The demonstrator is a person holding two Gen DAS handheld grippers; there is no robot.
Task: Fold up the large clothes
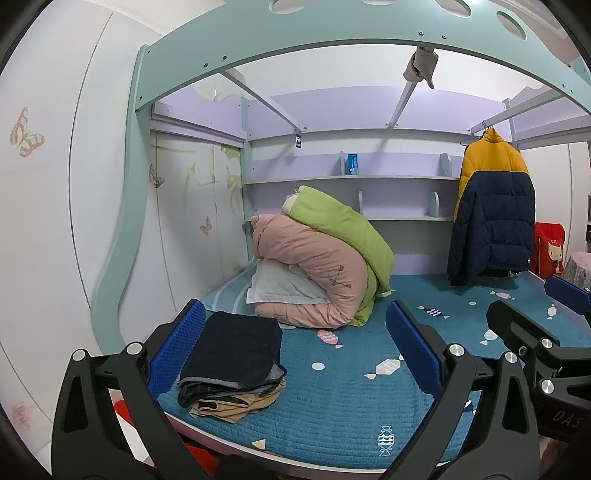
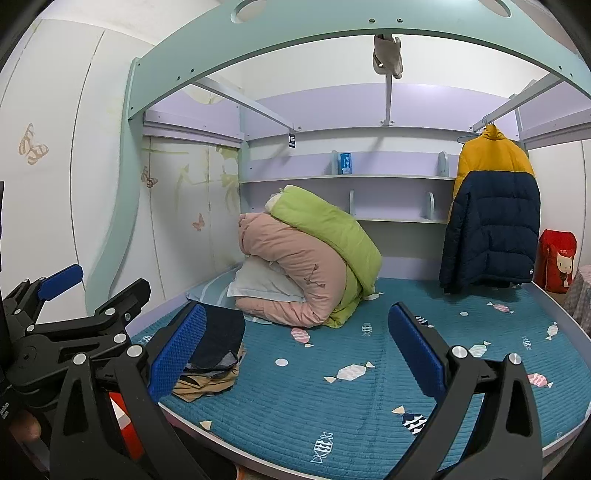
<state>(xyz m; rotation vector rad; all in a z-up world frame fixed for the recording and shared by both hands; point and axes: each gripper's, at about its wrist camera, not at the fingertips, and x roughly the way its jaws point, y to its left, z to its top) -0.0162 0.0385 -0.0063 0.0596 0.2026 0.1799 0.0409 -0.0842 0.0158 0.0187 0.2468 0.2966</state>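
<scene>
A stack of folded clothes (image 1: 232,365), dark jeans on top and tan cloth beneath, lies at the front left corner of the teal bed (image 1: 343,406). It also shows in the right wrist view (image 2: 214,354). A yellow and navy puffer jacket (image 1: 493,210) hangs on a hanger at the back right, also in the right wrist view (image 2: 491,214). My left gripper (image 1: 295,350) is open and empty above the bed's front edge, its left finger beside the stack. My right gripper (image 2: 295,350) is open and empty, to the right of the left one.
Rolled pink and green quilts (image 1: 325,266) with a white pillow sit at the back left of the bed. Shelves (image 1: 351,177) line the back wall. A teal bunk frame (image 1: 295,33) arches overhead. A red bag (image 2: 557,260) stands at the far right.
</scene>
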